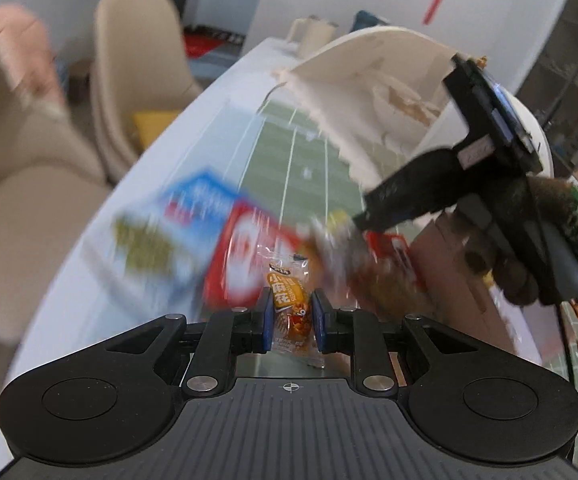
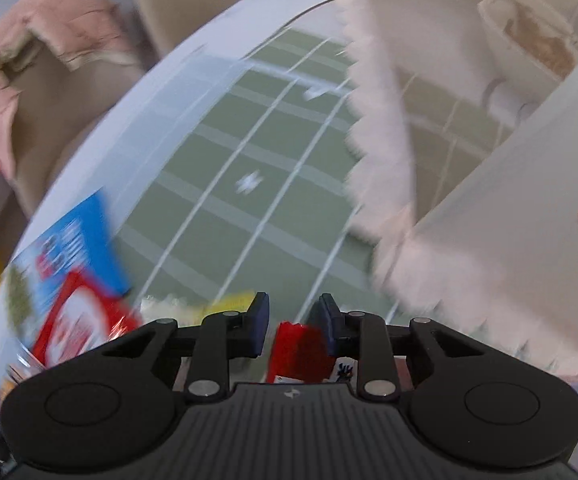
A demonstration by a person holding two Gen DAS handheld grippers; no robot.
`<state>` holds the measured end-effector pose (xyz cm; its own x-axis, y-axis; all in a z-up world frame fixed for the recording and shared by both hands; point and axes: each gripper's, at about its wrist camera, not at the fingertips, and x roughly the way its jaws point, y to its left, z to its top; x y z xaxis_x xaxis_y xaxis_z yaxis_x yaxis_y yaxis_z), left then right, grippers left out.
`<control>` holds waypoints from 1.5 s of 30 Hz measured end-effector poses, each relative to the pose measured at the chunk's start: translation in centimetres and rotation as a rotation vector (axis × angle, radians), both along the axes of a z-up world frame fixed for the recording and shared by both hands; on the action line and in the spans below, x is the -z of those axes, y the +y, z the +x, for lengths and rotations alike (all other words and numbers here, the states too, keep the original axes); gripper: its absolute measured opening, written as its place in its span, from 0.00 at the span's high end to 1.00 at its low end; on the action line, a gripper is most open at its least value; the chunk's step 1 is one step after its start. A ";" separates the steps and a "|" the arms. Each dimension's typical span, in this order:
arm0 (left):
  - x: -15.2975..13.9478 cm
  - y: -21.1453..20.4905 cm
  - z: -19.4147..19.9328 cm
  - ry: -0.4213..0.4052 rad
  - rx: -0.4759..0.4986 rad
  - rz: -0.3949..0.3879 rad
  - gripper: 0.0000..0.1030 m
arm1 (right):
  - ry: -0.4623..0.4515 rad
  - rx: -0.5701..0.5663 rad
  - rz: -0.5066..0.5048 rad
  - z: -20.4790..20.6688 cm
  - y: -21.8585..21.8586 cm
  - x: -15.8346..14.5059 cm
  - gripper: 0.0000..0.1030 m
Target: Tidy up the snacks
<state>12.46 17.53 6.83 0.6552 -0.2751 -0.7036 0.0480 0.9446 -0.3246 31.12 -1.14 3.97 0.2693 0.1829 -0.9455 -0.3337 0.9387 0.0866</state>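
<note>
Left wrist: blurred snack boxes (image 1: 217, 236) beyond tongs (image 1: 292, 318).

A small clear-ended orange snack packet (image 1: 291, 304) with printed characters stands upright at lower centre of the left wrist view, pinched at its sides. Behind it, left of centre, lie a blurred blue-and-white box (image 1: 177, 236) and a red-and-white packet (image 1: 245, 264) overlapping its right edge. To the right sits a blurred heap of crinkled wrappers (image 1: 361, 264). In the right wrist view a red packet (image 2: 297, 350) sits at bottom centre, against the right pad only.
</note>
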 end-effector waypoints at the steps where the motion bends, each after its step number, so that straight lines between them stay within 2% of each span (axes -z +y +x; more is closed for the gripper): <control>1: 0.4 0.0 -1.2 0.020 -0.022 -0.006 0.77 | 0.003 -0.006 0.009 -1.1 0.0 -0.1 0.74; 3: 1.2 0.0 -3.1 0.053 -0.062 -0.030 0.77 | 0.030 -0.029 0.055 -3.5 0.0 -0.3 0.75; 5: 1.7 -0.2 -4.7 0.075 -0.095 -0.044 0.77 | 0.095 -0.058 0.145 -5.8 -0.4 -0.4 0.75; 7: 1.8 -0.7 -6.2 0.085 -0.114 -0.036 0.77 | 0.101 -0.071 0.211 -8.2 -1.0 -1.3 0.75; 11: 1.4 -1.9 -8.3 0.089 -0.146 -0.031 0.77 | -0.071 -0.148 0.200 -14.0 -3.4 -5.2 0.74; 14: 1.3 -3.2 -9.1 0.103 -0.138 -0.032 0.77 | -0.174 -0.171 0.132 -16.0 -5.8 -7.1 0.73; 16: 1.5 -4.3 -9.7 0.109 -0.120 -0.033 0.77 | -0.220 -0.135 0.067 -15.6 -7.0 -7.2 0.68; 18: 1.4 -5.4 -10.3 0.107 -0.102 -0.026 0.77 | -0.209 -0.079 0.028 -14.3 -7.9 -6.2 0.68; 21: 1.0 -6.4 -10.7 0.105 -0.067 -0.016 0.77 | -0.148 -0.025 0.052 -11.5 -8.5 -4.4 0.69; 23: 0.8 -6.6 -10.9 0.109 -0.047 -0.012 0.77 | -0.156 -0.009 0.066 -9.8 -8.3 -4.0 0.69; 25: 0.8 -6.5 -10.9 0.115 -0.040 -0.008 0.77 | -0.197 0.009 0.021 -8.1 -7.9 -3.8 0.69; 28: 0.7 -6.0 -11.0 0.123 -0.044 -0.004 0.77 | -0.310 0.027 -0.053 -5.5 -7.2 -4.1 0.69; 30: 0.7 -5.4 -10.8 0.127 -0.045 0.002 0.77 | -0.316 0.063 -0.095 -3.9 -7.2 -4.3 0.69; 32: 0.8 -5.0 -10.5 0.130 -0.051 0.012 0.77 | -0.286 0.075 -0.041 -3.7 -7.4 -5.3 0.69; 33: 1.0 -4.7 -10.3 0.136 -0.056 0.012 0.77 | -0.276 0.050 -0.005 -4.3 -7.2 -5.8 0.63; 35: 1.5 -4.5 -9.8 0.150 -0.067 0.001 0.77 | -0.275 -0.017 0.009 -6.0 -6.0 -6.3 0.61; 37: 2.0 -4.8 -9.3 0.161 -0.065 -0.008 0.77 | -0.245 -0.094 0.050 -7.1 -4.4 -6.3 0.65; 38: 2.1 -5.0 -9.1 0.165 -0.062 -0.008 0.77 | -0.240 -0.104 0.047 -7.4 -3.6 -6.2 0.71; 41: 2.3 -5.3 -8.8 0.171 -0.049 -0.007 0.77 | -0.229 -0.157 0.064 -7.8 -1.5 -5.8 0.77; 45: 2.3 -5.1 -9.0 0.173 -0.058 -0.011 0.77 | -0.138 -0.112 0.052 -6.8 0.3 -3.2 0.84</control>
<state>3.50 12.45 4.49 0.5397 -0.2486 -0.8043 -0.0636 0.9406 -0.3334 24.36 -0.88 7.13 0.3710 0.2664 -0.8896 -0.4476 0.8906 0.0801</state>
